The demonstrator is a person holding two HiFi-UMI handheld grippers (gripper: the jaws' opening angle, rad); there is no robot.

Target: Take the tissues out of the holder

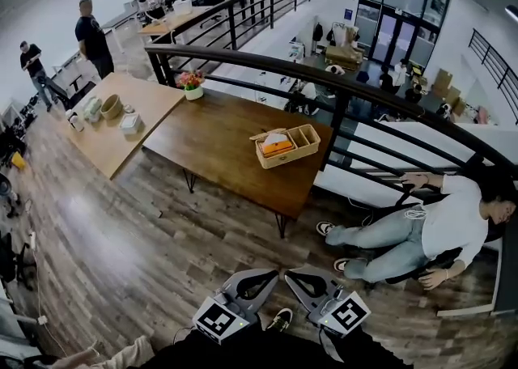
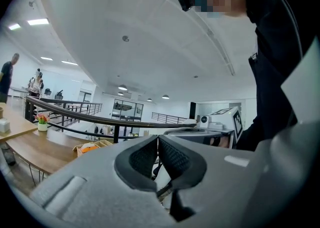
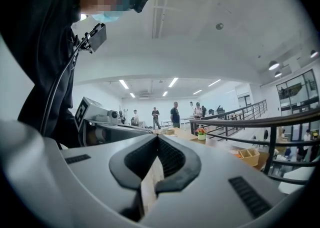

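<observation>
Head view: holder [image 1: 285,159] on table [image 1: 218,137], tissues [image 1: 271,136] + orange item [image 1: 278,148] in one compt; left gripper [image 1: 273,273], right gripper [image 1: 288,273] jaws clenched.

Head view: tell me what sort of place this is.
Probably an open-plan office or workshop on a mezzanine. A black railing runs along the edge above a lower floor, wooden tables stand on plank flooring, and desks with office chairs fill the back.

Dark wooden table [image 1: 210,153]: compartmented wooden holder [image 1: 312,142] with tissues [image 1: 271,136], right end; flower pot [image 1: 193,88], far corner. Left gripper [image 1: 273,273], right gripper [image 1: 290,273]: foreground, side by side.
</observation>
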